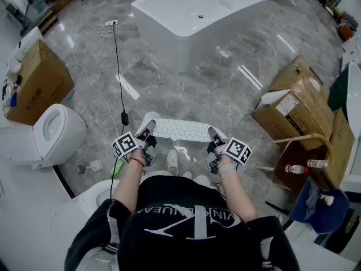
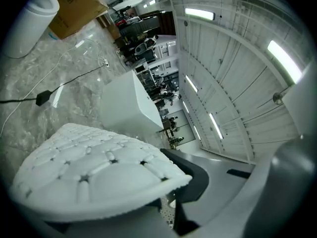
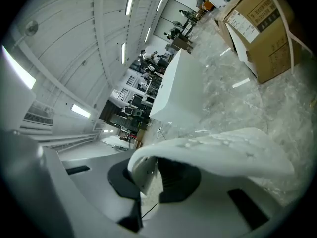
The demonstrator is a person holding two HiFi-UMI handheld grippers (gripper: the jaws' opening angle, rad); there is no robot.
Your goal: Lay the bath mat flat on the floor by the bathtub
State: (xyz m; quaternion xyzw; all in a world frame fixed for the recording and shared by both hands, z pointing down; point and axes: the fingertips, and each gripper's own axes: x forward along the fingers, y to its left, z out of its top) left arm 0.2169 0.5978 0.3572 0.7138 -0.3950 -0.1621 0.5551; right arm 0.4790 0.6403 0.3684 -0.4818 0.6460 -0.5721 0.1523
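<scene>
My left claw (image 1: 148,133) and right claw (image 1: 214,135) each pinch one end of the mat (image 1: 179,131), held stretched above the floor (image 1: 186,89) close to me. The tub (image 1: 192,16) stands well apart, farther off, so carrying and laying remain. Only the head view shows that gap; the claw views show the mat's edges draping over the jaws.
</scene>
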